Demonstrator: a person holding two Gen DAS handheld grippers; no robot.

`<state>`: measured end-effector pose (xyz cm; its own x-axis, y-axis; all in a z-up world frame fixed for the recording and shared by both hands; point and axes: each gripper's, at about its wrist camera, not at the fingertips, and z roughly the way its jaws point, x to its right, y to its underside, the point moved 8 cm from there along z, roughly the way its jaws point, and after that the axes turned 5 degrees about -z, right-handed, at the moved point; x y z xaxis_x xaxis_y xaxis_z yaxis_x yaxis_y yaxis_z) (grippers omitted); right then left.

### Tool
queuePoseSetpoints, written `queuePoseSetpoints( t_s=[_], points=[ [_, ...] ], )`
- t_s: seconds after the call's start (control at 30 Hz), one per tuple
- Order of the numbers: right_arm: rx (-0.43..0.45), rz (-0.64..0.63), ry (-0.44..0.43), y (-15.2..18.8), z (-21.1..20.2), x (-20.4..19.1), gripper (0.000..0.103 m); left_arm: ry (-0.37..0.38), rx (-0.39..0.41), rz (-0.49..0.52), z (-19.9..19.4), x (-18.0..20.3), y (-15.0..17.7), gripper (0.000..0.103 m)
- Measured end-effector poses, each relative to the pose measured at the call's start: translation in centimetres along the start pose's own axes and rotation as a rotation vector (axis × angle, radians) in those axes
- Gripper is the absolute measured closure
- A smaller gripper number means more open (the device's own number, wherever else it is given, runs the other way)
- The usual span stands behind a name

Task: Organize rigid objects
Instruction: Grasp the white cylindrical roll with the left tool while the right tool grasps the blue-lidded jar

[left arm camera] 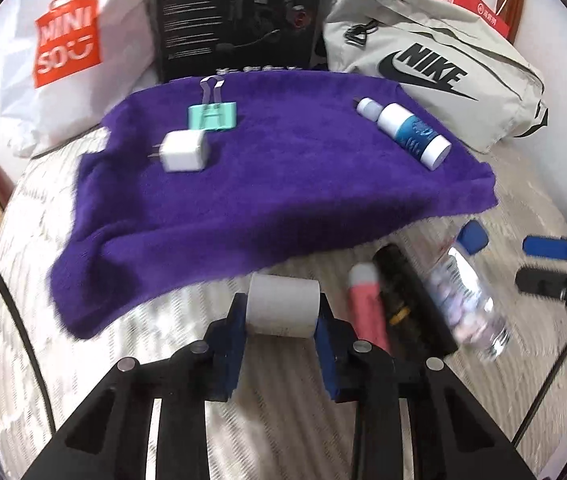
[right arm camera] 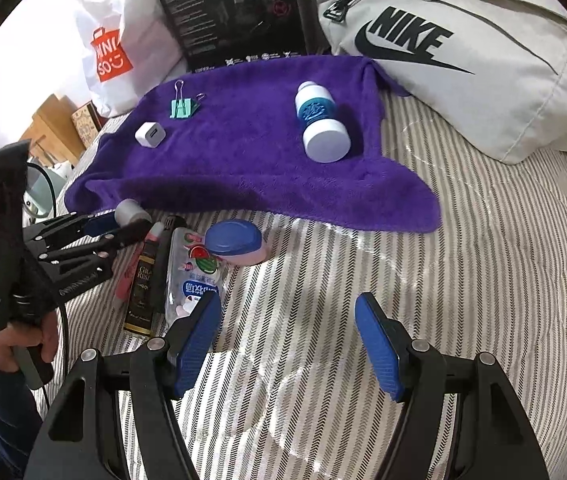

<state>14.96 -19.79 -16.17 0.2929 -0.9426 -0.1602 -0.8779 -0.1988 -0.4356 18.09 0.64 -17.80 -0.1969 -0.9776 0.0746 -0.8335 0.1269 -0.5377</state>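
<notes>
My left gripper (left arm camera: 281, 320) is shut on a white cylinder (left arm camera: 283, 306), held just in front of the near edge of a purple towel (left arm camera: 283, 168). The left gripper with the cylinder (right arm camera: 131, 211) also shows in the right wrist view. On the towel lie a white charger plug (left arm camera: 185, 151), a teal binder clip (left arm camera: 213, 114) and a white and blue bottle (left arm camera: 407, 132). My right gripper (right arm camera: 287, 340) is open and empty above the striped bed. A pink tube (left arm camera: 367, 304), a black box (left arm camera: 403, 296) and a clear water bottle (left arm camera: 467, 296) lie beside the towel's near edge.
A white Miniso bag (left arm camera: 63, 44), a black box (left arm camera: 239, 16) and a grey Nike bag (left arm camera: 435, 64) stand behind the towel. A red paper bag (left arm camera: 463, 0) is at the back right. The striped bedcover (right arm camera: 483, 280) spreads out to the right.
</notes>
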Motion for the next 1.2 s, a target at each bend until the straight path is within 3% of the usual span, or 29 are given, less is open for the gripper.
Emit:
queuePoseSetpoints(
  t_s=[0.37,0.77,1.2],
  points=[
    [-0.006,-0.008,-0.019,-0.2,0.9,-0.5,0.034,-0.044,-0.001,0.008,-0.1,-1.2,0.8,0.072],
    [0.03,0.001,-0.07,-1.5,1.3,-1.9,0.034,-0.017,0.019,-0.002,0.1,-1.1,0.4,0.073],
    [0.063,0.052,0.012,-3.4,4.0,-1.5,0.035,-0.02,0.022,0.0,0.1,-1.1,0.4,0.072]
  ],
)
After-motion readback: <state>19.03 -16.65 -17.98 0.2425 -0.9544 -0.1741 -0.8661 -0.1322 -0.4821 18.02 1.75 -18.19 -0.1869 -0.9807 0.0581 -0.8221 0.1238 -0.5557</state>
